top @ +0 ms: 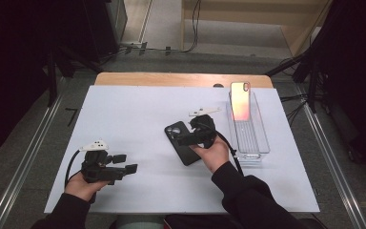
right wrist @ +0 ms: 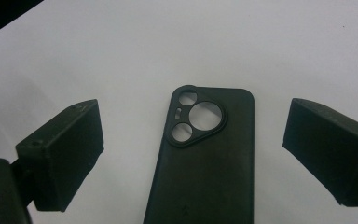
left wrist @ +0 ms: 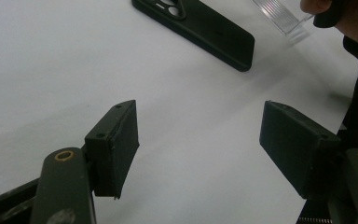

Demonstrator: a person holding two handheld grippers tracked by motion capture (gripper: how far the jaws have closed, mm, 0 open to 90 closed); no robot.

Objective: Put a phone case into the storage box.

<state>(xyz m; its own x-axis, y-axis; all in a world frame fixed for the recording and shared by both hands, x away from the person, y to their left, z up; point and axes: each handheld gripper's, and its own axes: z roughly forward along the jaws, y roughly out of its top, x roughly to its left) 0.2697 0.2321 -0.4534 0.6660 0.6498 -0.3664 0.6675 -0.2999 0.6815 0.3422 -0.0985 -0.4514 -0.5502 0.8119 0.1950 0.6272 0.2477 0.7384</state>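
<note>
A black phone case (top: 187,153) lies back up on the white table (top: 138,114), its camera cutout toward the far side. My right gripper (top: 181,138) hovers over its near end, open. In the right gripper view the case (right wrist: 205,168) runs up between the two jaws of that gripper (right wrist: 196,116), and neither jaw touches its edges. My left gripper (top: 126,162) rests low at the front left, open and empty. In the left gripper view its jaws (left wrist: 200,116) point across bare table toward the case (left wrist: 214,32).
A clear plastic tray (top: 259,143) stands at the right of the table, with a shiny pink-orange phone (top: 240,100) leaning up at its far end. Its corner (left wrist: 279,14) shows beside the person's right hand (left wrist: 349,18). Metal rails flank the table.
</note>
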